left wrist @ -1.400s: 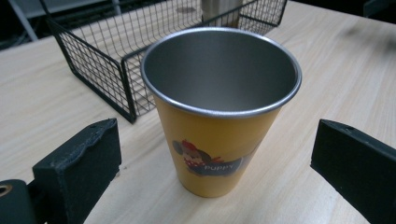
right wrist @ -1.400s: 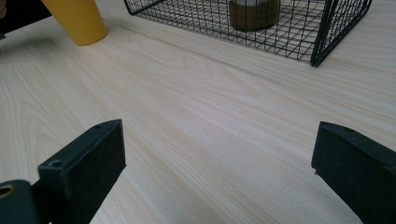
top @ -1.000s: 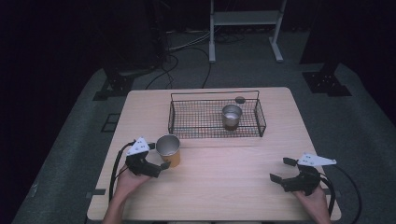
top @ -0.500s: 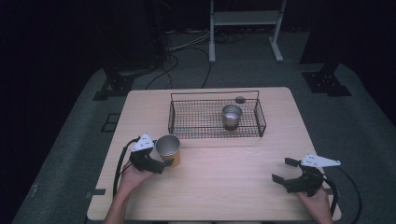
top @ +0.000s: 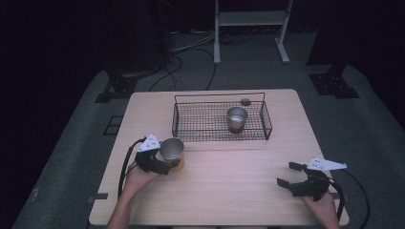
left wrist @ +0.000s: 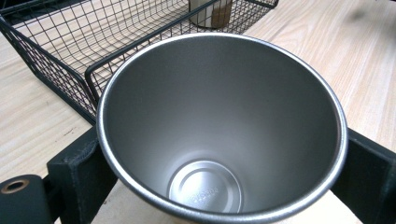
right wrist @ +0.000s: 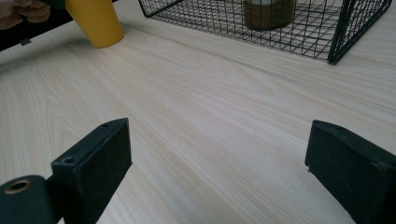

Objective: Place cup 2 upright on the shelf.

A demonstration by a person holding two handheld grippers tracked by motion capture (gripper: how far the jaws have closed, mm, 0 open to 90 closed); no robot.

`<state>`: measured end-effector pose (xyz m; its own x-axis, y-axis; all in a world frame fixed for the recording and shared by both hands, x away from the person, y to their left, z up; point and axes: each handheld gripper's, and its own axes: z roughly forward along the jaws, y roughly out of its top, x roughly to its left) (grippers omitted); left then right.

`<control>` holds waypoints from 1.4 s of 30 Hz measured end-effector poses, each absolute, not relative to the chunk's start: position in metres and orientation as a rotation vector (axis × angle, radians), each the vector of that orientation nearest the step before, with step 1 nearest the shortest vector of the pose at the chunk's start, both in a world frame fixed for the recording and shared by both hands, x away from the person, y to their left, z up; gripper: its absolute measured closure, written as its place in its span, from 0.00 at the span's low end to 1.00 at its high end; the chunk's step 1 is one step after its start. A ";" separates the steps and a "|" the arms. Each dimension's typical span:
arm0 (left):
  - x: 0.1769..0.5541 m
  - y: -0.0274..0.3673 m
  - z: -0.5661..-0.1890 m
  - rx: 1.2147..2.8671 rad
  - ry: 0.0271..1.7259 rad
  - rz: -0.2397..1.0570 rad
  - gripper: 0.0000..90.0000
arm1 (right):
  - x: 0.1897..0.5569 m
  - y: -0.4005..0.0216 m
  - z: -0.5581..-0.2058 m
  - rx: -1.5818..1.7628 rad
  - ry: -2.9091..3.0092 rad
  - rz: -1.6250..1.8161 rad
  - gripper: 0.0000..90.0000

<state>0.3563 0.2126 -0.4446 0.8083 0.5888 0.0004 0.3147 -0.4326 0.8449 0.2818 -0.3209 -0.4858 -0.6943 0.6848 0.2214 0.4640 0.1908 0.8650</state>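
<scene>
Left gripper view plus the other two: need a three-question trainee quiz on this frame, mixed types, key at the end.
1. True or false: the left gripper has its jaws on either side of the yellow steel cup.
2. How many cups stand inside the wire basket?
   A. none
   B. one
   C. two
3. What lies between the jaws of the right gripper?

Key
1. True; the jaws flank the cup's wall in the left gripper view.
2. B, one brown cup.
3. Nothing: bare table, jaws apart after a slight closing.
</scene>
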 end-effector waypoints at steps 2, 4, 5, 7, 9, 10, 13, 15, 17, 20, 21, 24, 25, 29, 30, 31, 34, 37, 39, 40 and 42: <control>0.357 0.212 -0.445 2.056 0.671 0.365 0.06 | 0.282 -0.321 -0.486 1.107 2.250 1.506 0.07; 0.357 0.212 -0.446 2.060 0.667 0.363 0.09 | 0.282 -0.322 -0.487 1.112 2.253 1.502 0.07; 0.357 0.212 -0.446 2.061 0.668 0.362 0.09 | 0.282 -0.322 -0.487 1.111 2.251 1.503 0.07; 0.357 0.213 -0.445 2.053 0.670 0.356 0.09 | 0.282 -0.323 -0.487 1.115 2.252 1.502 0.07; 0.358 0.214 -0.445 2.045 0.667 0.354 0.12 | 0.282 -0.323 -0.487 1.116 2.254 1.500 0.07; 0.358 0.213 -0.445 2.044 0.667 0.354 0.12 | 0.282 -0.323 -0.487 1.114 2.255 1.501 0.07; 0.358 0.214 -0.445 2.042 0.667 0.352 0.13 | 0.282 -0.322 -0.488 1.117 2.259 1.502 0.07; 0.358 0.214 -0.445 2.038 0.668 0.349 0.13 | 0.282 -0.322 -0.488 1.116 2.261 1.505 0.07; 0.358 0.214 -0.445 2.040 0.667 0.349 0.14 | 0.282 -0.322 -0.488 1.112 2.266 1.501 0.07; 0.358 0.214 -0.445 2.040 0.667 0.349 0.14 | 0.283 -0.321 -0.489 1.111 2.276 1.499 0.07; 0.359 0.214 -0.445 2.041 0.666 0.348 0.15 | 0.283 -0.321 -0.489 1.109 2.277 1.498 0.07; 0.359 0.213 -0.445 2.041 0.671 0.350 0.15 | 0.283 -0.321 -0.489 1.107 2.279 1.499 0.07; 0.359 0.213 -0.444 2.044 0.673 0.347 0.15 | 0.283 -0.321 -0.489 1.106 2.279 1.501 0.07; 0.361 0.211 -0.440 2.058 0.669 0.331 0.15 | 0.283 -0.321 -0.489 1.108 2.279 1.504 0.07; 0.360 0.211 -0.439 2.057 0.663 0.333 0.15 | 0.283 -0.321 -0.489 1.108 2.281 1.501 0.07; 0.360 0.211 -0.437 2.056 0.658 0.334 0.15 | 0.283 -0.321 -0.489 1.109 2.283 1.499 0.07; 0.357 0.208 -0.431 2.061 0.641 0.336 0.15 | 0.283 -0.321 -0.489 1.108 2.283 1.500 0.07; 0.356 0.205 -0.426 2.067 0.625 0.333 0.15 | 0.283 -0.322 -0.489 1.106 2.283 1.501 0.07; 0.355 0.203 -0.423 2.071 0.613 0.338 0.15 | 0.283 -0.322 -0.489 1.106 2.285 1.498 0.07; 0.355 0.202 -0.421 2.074 0.607 0.337 0.15 | 0.283 -0.321 -0.489 1.105 2.286 1.495 0.07; 0.355 0.201 -0.418 2.073 0.597 0.326 0.15 | 0.283 -0.321 -0.489 1.103 2.287 1.491 0.07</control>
